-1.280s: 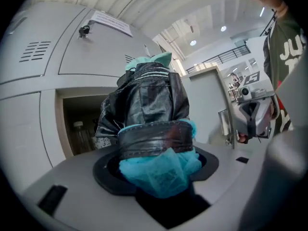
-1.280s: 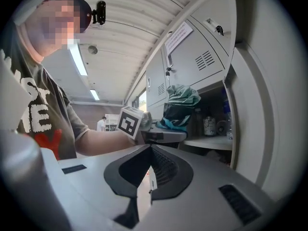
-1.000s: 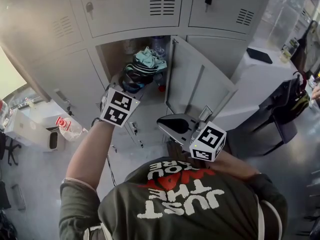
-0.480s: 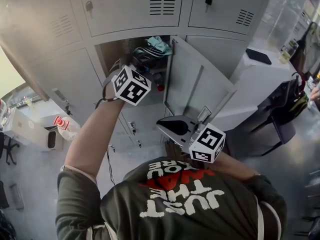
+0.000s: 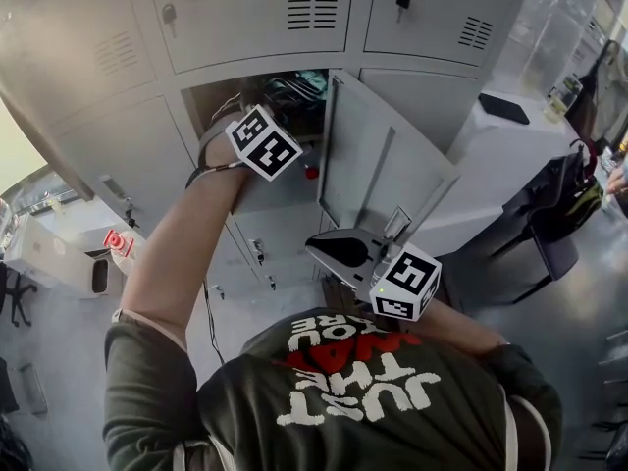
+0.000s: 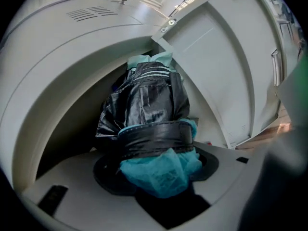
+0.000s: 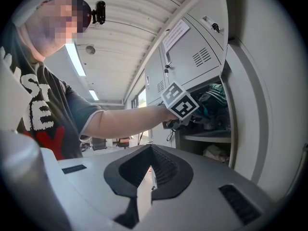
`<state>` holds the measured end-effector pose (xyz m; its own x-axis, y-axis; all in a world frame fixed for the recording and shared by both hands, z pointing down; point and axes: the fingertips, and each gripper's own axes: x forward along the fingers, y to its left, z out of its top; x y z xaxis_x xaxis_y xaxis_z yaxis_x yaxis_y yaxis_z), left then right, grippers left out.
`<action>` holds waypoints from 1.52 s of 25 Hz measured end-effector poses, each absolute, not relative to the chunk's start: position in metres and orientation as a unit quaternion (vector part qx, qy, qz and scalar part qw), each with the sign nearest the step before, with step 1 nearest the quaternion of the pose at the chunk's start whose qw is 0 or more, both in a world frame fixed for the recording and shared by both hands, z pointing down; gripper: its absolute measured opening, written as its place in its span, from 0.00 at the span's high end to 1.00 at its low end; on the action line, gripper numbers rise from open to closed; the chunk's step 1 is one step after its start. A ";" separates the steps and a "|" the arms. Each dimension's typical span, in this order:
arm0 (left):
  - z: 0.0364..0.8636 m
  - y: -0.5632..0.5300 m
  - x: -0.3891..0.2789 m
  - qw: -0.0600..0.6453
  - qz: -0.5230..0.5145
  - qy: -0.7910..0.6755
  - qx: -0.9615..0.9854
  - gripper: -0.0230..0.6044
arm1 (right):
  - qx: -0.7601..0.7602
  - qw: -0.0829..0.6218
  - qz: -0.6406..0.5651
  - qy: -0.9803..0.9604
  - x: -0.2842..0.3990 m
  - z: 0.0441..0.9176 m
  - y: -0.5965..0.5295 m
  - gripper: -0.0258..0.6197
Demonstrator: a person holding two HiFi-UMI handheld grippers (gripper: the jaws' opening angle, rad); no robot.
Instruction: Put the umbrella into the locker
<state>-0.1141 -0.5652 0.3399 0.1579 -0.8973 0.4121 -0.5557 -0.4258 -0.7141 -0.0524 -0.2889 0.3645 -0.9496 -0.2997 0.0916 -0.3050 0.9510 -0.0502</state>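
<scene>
While the left gripper [image 6: 156, 170] pinched the umbrella [image 6: 144, 105] by its strapped end, we judged it light, soft and slippery.

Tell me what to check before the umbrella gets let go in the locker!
1. Locker door open: ok.
2. Left hand-held gripper clamped on umbrella: ok.
3. Umbrella inside the locker opening: ok.
4. Umbrella resting on the shelf: cannot tell.
5. Right hand-held gripper shut, empty, outside the locker: ok.
</scene>
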 end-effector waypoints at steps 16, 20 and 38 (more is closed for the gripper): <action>0.390 -0.603 -0.113 0.205 -0.508 0.449 -0.706 0.52 | 0.166 0.046 0.039 -0.984 -0.048 0.371 -0.285 0.91; 0.390 -0.608 -0.108 0.219 -0.526 0.441 -0.693 0.53 | 0.171 0.045 0.043 -0.983 -0.048 0.373 -0.285 0.91; 0.385 -0.615 -0.113 0.304 -0.590 0.447 -0.599 0.52 | 0.178 0.046 0.048 -0.982 -0.050 0.375 -0.286 0.91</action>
<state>-0.1128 -0.6146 0.3854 -0.0971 -0.8950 0.4354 -0.1775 -0.4149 -0.8924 -0.0498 -0.2864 0.3753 -0.9321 -0.3456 0.1082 -0.3546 0.9317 -0.0787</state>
